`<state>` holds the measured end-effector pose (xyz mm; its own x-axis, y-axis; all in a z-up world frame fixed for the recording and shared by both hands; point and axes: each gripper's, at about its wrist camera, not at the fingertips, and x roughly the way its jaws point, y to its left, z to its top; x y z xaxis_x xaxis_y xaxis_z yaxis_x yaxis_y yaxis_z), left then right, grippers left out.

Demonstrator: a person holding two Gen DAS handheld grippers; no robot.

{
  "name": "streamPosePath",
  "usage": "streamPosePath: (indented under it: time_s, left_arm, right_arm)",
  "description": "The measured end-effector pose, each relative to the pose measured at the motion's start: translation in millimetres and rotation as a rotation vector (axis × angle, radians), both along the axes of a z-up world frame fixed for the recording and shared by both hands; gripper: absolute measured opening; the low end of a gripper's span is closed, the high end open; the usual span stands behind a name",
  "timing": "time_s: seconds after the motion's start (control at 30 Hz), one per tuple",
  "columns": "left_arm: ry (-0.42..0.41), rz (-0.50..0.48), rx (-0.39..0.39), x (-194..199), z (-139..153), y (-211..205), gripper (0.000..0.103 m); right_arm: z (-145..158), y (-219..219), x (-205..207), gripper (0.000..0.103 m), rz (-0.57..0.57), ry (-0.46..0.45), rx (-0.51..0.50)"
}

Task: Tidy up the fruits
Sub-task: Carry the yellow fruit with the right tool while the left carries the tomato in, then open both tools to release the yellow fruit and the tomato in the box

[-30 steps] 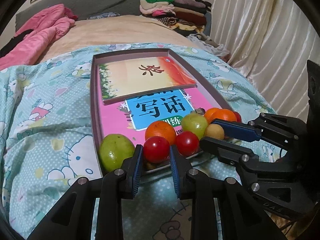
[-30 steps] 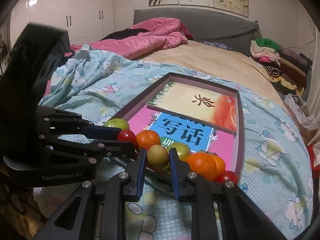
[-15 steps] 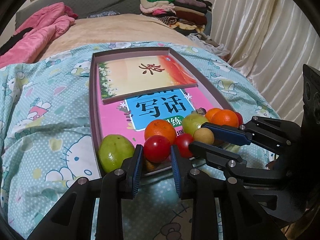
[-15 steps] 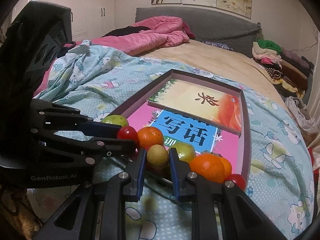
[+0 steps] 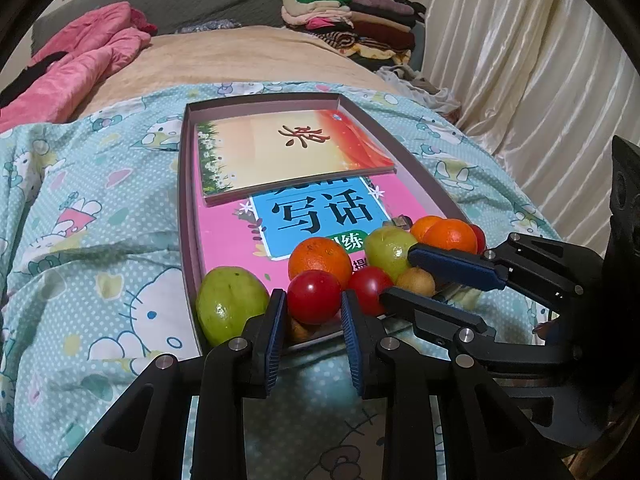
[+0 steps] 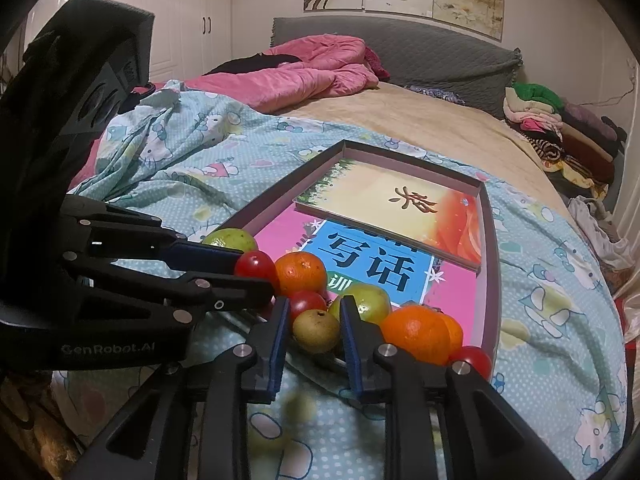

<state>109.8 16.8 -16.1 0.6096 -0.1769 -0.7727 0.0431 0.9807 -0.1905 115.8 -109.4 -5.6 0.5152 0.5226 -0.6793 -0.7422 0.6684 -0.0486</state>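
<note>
Left wrist view: the left gripper (image 5: 314, 300) is clamped on a red cherry tomato (image 5: 314, 296), one ribbed blue pad against each side of it.
Right wrist view: the right gripper (image 6: 314, 306) has just been easing its jaws open. A small tan fruit (image 6: 316, 330) sits between them, and as far as I can tell the pads are touching it.
Just changed: only that slight loosening. Neither hand has moved, and the fruits lie in the same row as a second ago.
Meaning for the task: probably a release of the tan fruit at the tray's near end, while the tomato is not yet let go. Sorting looks early, since the fruits are bunched together.
Where the fruit is: all at the near edge of the tray (image 5: 182, 200), on the pink workbook (image 5: 228, 248). From the left there is a large green fruit (image 5: 230, 304), the held tomato, an orange (image 5: 320, 258) behind it, a second tomato (image 5: 370, 286), a pale green fruit (image 5: 388, 250) and two more oranges (image 5: 450, 236).
Materials: the tomatoes are glossy, taut and round, so likely slippery. The oranges have dimpled peel, and the tan fruit is matte and slightly speckled.
Tray: shallow, rectangular, thin dark walls like card.
Books: flat, glossy covers, a smaller book (image 5: 280, 152) lying across the workbook.
Underneath: a soft, rumpled printed bedspread (image 5: 80, 240), an uneven base that could let round fruit roll.
</note>
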Motion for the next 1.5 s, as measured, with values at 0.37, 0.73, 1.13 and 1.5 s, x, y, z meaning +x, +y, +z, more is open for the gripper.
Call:
streamPosePath:
  time_s: [0.37, 0.73, 1.13, 1.5]
  left_arm:
    - [0.0, 0.0, 0.001, 0.2, 0.2, 0.0, 0.029]
    - [0.004, 0.002, -0.004, 0.1, -1.6, 0.9, 0.029]
    - [0.015, -0.003, -0.004, 1.1, -2.5, -1.8, 0.031]
    - [0.015, -0.015, -0.015, 1.4, -1.7, -5.1, 0.041]
  right_arm:
    - [4.5, -6.0, -2.9, 0.038, -0.002, -0.017, 0.017]
    - [1.2, -4.7, -4.7, 0.034, 0.02, -0.006, -0.021]
    - [-1.9, -0.3, -4.6, 0.028, 0.02, -0.043, -0.046]
    - [-3.2, 2.8, -7.1, 0.028, 0.02, -0.092, -0.068]
